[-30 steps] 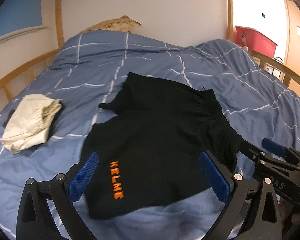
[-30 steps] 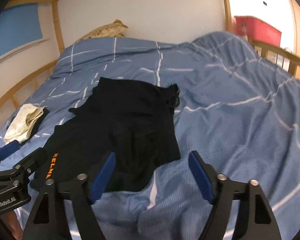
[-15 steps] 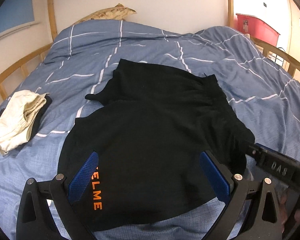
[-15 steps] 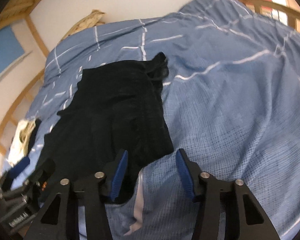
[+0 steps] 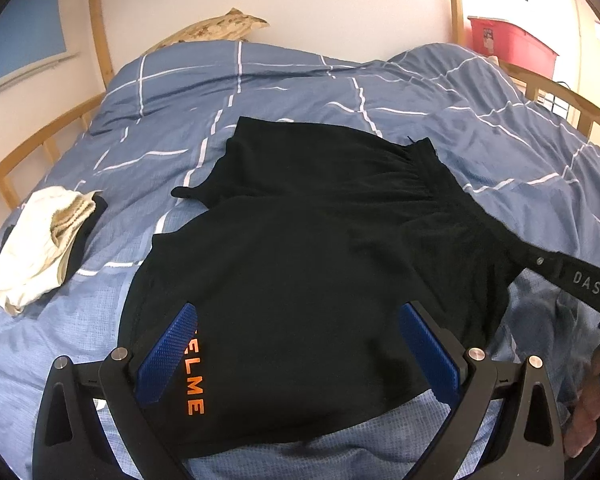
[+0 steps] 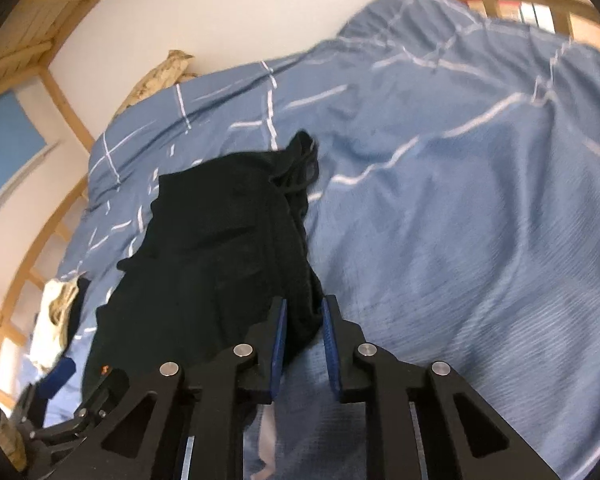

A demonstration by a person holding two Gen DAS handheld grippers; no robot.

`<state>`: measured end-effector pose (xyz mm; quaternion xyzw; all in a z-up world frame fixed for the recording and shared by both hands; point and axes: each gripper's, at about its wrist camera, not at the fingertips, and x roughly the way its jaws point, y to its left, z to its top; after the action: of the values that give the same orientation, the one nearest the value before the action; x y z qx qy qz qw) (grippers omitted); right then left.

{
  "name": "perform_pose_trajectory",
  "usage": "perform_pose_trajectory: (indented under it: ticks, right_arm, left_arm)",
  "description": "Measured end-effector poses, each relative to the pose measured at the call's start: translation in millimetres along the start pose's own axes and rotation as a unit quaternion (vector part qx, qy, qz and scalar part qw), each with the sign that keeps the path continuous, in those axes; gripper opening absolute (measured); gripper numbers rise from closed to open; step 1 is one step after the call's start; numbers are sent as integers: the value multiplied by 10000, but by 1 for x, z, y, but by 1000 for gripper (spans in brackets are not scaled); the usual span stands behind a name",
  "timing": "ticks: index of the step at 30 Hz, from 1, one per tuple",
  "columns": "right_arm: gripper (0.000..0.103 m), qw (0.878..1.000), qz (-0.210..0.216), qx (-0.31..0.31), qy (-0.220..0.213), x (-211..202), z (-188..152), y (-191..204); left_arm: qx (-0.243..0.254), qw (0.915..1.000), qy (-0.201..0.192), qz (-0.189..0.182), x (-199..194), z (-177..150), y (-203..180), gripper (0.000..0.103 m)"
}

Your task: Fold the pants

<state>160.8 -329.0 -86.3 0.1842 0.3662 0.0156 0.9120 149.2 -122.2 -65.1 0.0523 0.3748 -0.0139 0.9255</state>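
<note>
Black shorts (image 5: 320,240) with orange lettering lie spread on a blue checked duvet (image 5: 300,80). My left gripper (image 5: 298,320) hovers low over their near hem, open wide, with the lettering beside its left pad and nothing pinched. In the right wrist view the shorts (image 6: 220,260) run away from me. My right gripper (image 6: 303,308) is closing on their near right corner, and black cloth fills the narrow gap between its blue pads. The right gripper's body (image 5: 580,284) reaches the shorts' right edge in the left wrist view.
A cream garment (image 5: 40,240) on something dark lies at the left. A pillow (image 5: 216,30) leans at the head wall. Wooden rails (image 5: 20,160) border the bed and a red bin (image 5: 508,40) stands beyond the right side. A hand (image 5: 592,400) shows at the lower right.
Both grippers have come down closer to the shorts. The right gripper's jaws have narrowed from wide apart to a slim gap around the shorts' corner, and it has rolled. The left jaws stay wide.
</note>
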Motion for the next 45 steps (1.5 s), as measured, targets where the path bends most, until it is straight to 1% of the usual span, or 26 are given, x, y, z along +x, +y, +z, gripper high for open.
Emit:
perform_pose_trajectory:
  ticks: [1,2,5,11,14,16,17,18,19,22,24,27,31,33,37,42,44,45]
  right_arm:
    - [18,9999,-129,-87,-55,-3,1,1]
    - [18,9992,-343,-206,-87,-5,2,2]
    - [18,9979,-578,-278,20,-6,3,-1]
    - [18,9955,-839,-385,192,1,0,-2]
    - [19,9944,-946,-406,249,0,-2,-2]
    - [27,9934,-1057,-356,272,-1,-5,-3]
    - [36,9927,-1130,-346,256,-3,-6,-3]
    - [42,9917,-1217,-343,220,-6,-7,-3]
    - [43,9911,-1271,-336,188,-10,-8,-2]
    - [43,9932,-1130,-274,110,-25,-12,2]
    - [48,9940,-1073,-205,91,-34,-16,7]
    - [50,9955,-940,-70,14,-47,-23,13]
    - [50,9973,-707,124,-158,-64,-37,23]
    - [50,9976,-646,73,-241,-68,-42,31]
    - [50,9979,-557,-41,-327,-72,-50,44]
    - [50,9983,-443,-129,-363,-74,-58,54]
    - [50,9982,-430,-217,-365,-73,-60,57]
    - [50,9981,-433,-237,-363,-72,-61,58]
  left_arm:
    - [3,10000,10,-5,0,0,0,103]
    - [7,10000,20,-8,0,0,0,103]
    - [-6,10000,74,-18,1,-2,1,103]
    - [-53,9999,158,-25,3,-5,4,103]
    - [-52,9999,153,-2,0,-6,8,103]
    - [-52,9999,138,13,-3,-7,10,103]
    - [-52,9999,124,12,-5,-8,12,103]
    - [-52,9999,105,20,-7,-9,14,103]
    - [-53,9999,87,27,-9,-9,16,103]
    - [-49,10000,19,8,-19,-11,23,103]
    - [-19,10000,-54,-22,-28,-12,29,103]
    - [-46,9999,-125,-29,-41,-16,40,103]
    - [-390,9988,-278,131,-60,-31,62,103]
    - [-572,9977,-310,171,-68,-40,75,103]
    - [-704,9966,-269,319,-76,-53,91,102]
    - [-957,9951,-226,145,-84,-69,108,99]
    - [-966,9950,-251,97,-85,-73,111,96]
    - [-953,9951,-269,76,-84,-73,112,93]
